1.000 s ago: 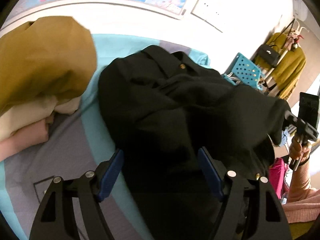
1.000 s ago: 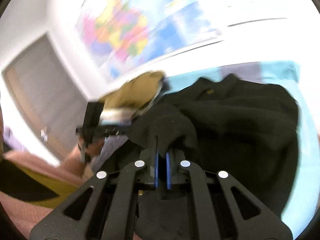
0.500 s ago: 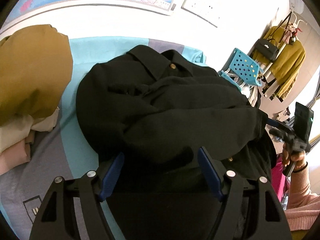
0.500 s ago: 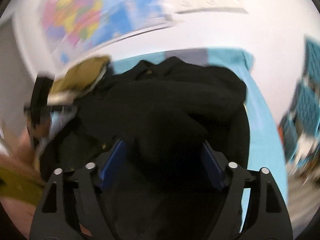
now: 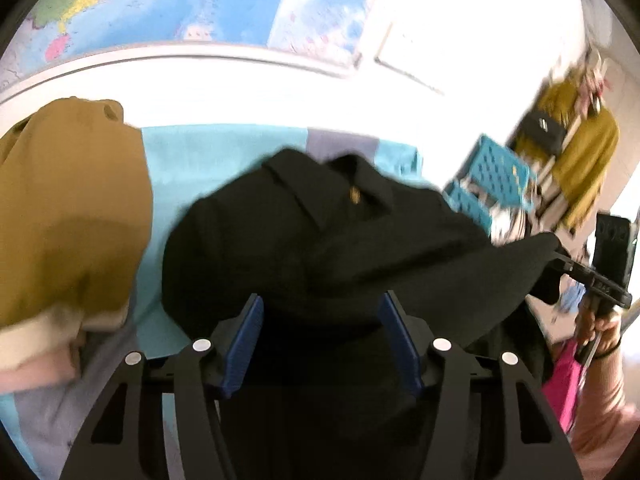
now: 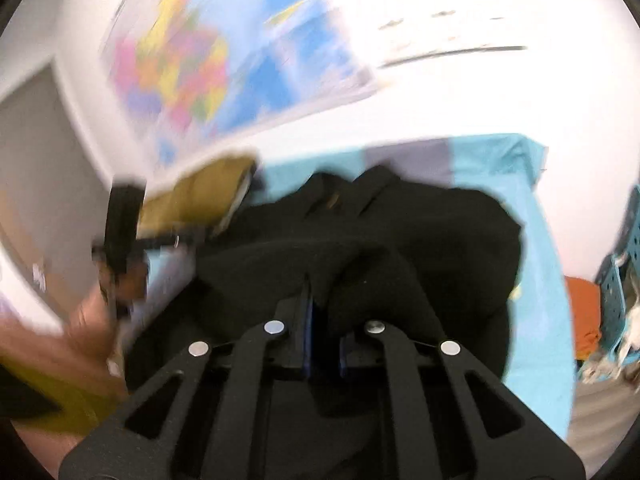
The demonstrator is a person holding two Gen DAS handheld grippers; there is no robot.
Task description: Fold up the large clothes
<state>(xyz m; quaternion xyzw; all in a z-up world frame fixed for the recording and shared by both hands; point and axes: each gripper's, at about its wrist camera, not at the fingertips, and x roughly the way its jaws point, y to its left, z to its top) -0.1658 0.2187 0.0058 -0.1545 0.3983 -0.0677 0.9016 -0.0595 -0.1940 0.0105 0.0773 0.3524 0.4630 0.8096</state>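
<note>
Black jacket (image 5: 320,240), no legible writing

A black shirt (image 5: 304,240) with a gold-coloured button lies on a sheet (image 5: 208,152) blocked in turquoise and pale grey-lilac. Beside it a mustard-brown garment (image 5: 68,216) tops cream and pink folds. The wall map (image 5: 160,0) is blue with yellow, pink and green patches. Both grippers are black with blue pads (image 5: 244,340); the crate (image 5: 500,176) is turquoise
</note>
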